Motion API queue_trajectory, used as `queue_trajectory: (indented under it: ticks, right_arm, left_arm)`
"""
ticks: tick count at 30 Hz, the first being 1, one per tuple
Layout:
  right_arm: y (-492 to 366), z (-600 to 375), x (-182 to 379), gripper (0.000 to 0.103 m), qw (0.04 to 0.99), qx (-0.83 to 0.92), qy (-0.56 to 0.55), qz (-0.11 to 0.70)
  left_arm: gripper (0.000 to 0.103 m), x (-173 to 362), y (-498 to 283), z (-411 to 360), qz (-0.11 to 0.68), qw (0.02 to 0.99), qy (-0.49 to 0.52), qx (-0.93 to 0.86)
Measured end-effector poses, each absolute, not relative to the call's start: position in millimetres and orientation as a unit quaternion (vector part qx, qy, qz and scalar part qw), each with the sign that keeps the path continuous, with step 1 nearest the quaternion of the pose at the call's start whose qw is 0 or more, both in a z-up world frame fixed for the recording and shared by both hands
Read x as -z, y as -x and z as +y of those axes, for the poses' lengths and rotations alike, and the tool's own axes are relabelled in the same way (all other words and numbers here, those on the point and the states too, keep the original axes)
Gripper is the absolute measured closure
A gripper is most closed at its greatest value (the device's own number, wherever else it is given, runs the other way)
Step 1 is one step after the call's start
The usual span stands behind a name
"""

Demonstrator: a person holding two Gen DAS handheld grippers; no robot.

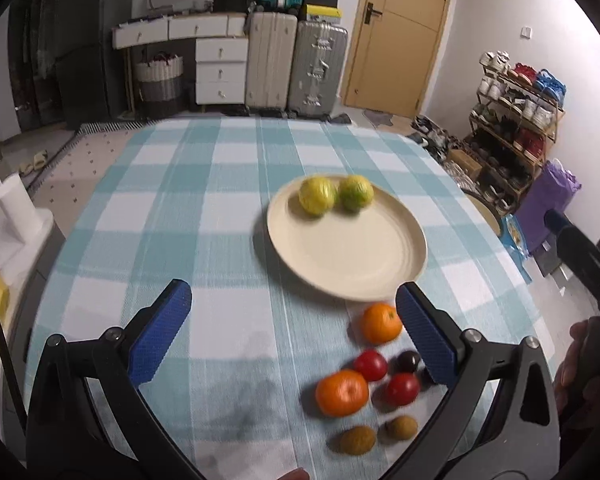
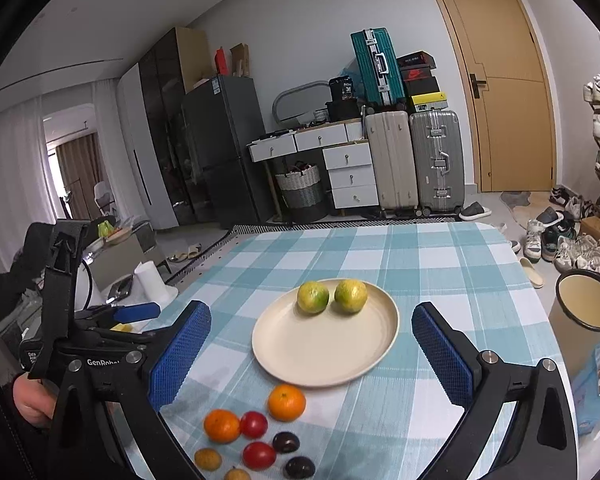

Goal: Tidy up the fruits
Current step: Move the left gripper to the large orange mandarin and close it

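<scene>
Looking across the table (image 2: 440,256) with its blue-and-white checked cloth, we see a cream plate (image 2: 324,352) near the middle, with two yellow-green citrus fruits (image 2: 313,297) lying side by side on its far part, close together.

On the cloth just in front of the plate lies one orange (image 2: 286,402). Nearer still sit a second orange (image 2: 221,425), two red fruits (image 2: 254,424), two dark plums (image 2: 285,442) and two small brown fruits (image 2: 208,459), all bunched together and apart from the plate.

We hold the right tongs (image 2: 312,356) wide open with nothing between the blue pads; in the right wrist view the plate sits in the gap and the loose fruit lies low between the arms. Our left tongs (image 1: 294,332) are likewise spread wide and empty. In the left wrist view their right-hand pad (image 1: 424,340) stands just beside the lone orange (image 1: 381,323), and the bunch lies below that pad; whether it touches any fruit we cannot tell.

Nothing stands between the loose fruit and the plate. Beyond the table's right edge stands a tan bin (image 2: 584,308). Behind it are shoes (image 2: 556,236) on the floor, suitcases (image 2: 416,160), white drawers (image 2: 350,172) and a wooden door (image 2: 500,92).
</scene>
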State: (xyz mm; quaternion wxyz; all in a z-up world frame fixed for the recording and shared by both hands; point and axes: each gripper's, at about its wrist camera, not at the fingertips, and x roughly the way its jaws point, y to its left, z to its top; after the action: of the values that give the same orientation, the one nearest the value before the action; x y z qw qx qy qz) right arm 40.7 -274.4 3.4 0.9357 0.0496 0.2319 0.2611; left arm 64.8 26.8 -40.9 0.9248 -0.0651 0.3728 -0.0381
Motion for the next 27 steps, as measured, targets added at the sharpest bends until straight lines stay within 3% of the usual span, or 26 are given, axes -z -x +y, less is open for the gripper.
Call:
queue_trajectory:
  ticks: [11, 27]
  right_arm:
    - [-14.3, -281.3, 12.1, 0.000, 0.938, -0.253, -0.062, 0.229]
    - [-15.0, -275.4, 60.6, 0.000, 0.915, -0.247, -0.054, 0.313]
  left_arm:
    - [0.001, 86.8, -51.0, 21.3, 0.423, 0.902, 0.060, 0.063]
    - [0.002, 127.7, -61.4, 6.1, 0.474, 0.876, 0.037, 0.079]
